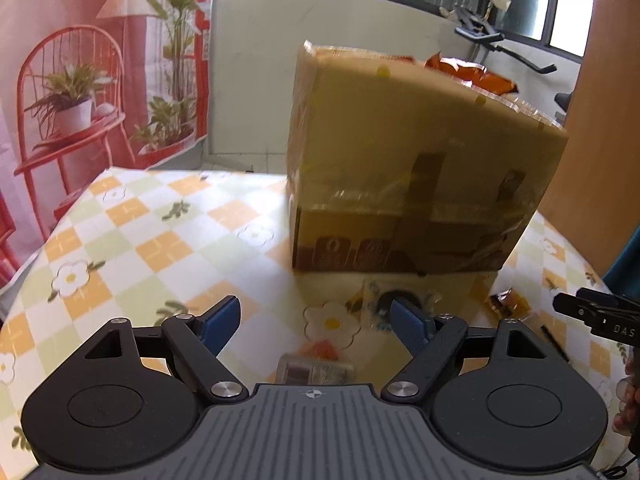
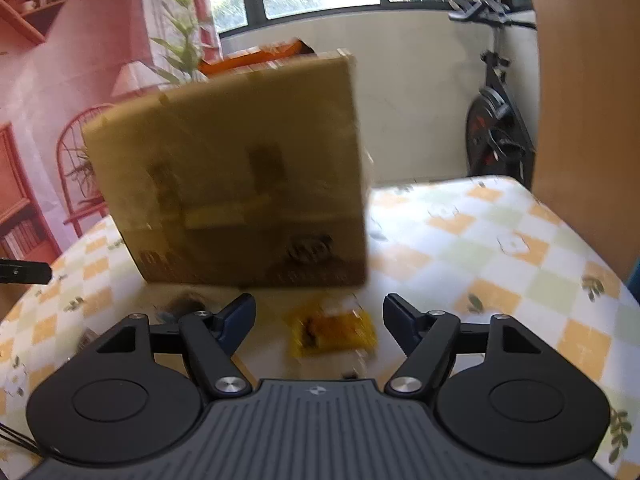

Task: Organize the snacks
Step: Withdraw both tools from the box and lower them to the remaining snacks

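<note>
A tall cardboard box (image 1: 416, 168) stands on the table, with orange snack bags (image 1: 468, 74) sticking out of its top; it also shows in the right wrist view (image 2: 240, 176). My left gripper (image 1: 316, 320) is open above a clear snack packet (image 1: 316, 368) on the cloth, short of the box. A clear wrapper with a dark round snack (image 1: 400, 304) lies by its right finger. My right gripper (image 2: 320, 312) is open over a yellow snack packet (image 2: 332, 330) in front of the box. The right gripper's tip (image 1: 596, 314) enters the left wrist view at the right.
The table has a checked flower-print cloth (image 1: 152, 240). A small orange wrapper (image 1: 506, 302) lies right of the box. A dark snack (image 2: 184, 304) lies by the right gripper's left finger. A wooden panel (image 2: 588, 120) stands at the right, an exercise bike (image 2: 496, 128) behind.
</note>
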The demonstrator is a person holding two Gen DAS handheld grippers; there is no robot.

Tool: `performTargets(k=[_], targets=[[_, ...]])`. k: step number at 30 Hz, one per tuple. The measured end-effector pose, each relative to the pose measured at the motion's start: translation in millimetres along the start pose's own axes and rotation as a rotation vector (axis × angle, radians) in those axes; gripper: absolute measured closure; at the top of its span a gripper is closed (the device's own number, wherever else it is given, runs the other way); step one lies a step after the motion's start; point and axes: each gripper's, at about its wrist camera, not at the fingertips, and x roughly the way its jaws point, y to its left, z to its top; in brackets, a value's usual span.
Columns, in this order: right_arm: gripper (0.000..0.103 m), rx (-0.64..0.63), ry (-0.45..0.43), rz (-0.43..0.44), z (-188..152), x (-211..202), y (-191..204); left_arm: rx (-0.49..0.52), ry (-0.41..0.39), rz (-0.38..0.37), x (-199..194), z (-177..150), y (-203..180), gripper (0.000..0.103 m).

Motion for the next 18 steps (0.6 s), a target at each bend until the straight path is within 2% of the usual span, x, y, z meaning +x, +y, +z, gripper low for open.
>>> performTargets(k=[5,12,18], targets=[[0.038,0.002,0.061,-0.018,-19.0,8.1,-9.8,-0.013,0.024,0.034,3.0,-17.2,-0.2,0.020],[0.039,-0.040,0.101,0.000,-37.5,17.1,-5.5,-0.035,0.056,0.051,9.9,-34.3,3.1,0.020],[0.050,-0.036,0.117,-0.008,-42.0,27.8,-6.3,-0.040,0.081,0.058,12.8,-46.2,1.2,0.020]])
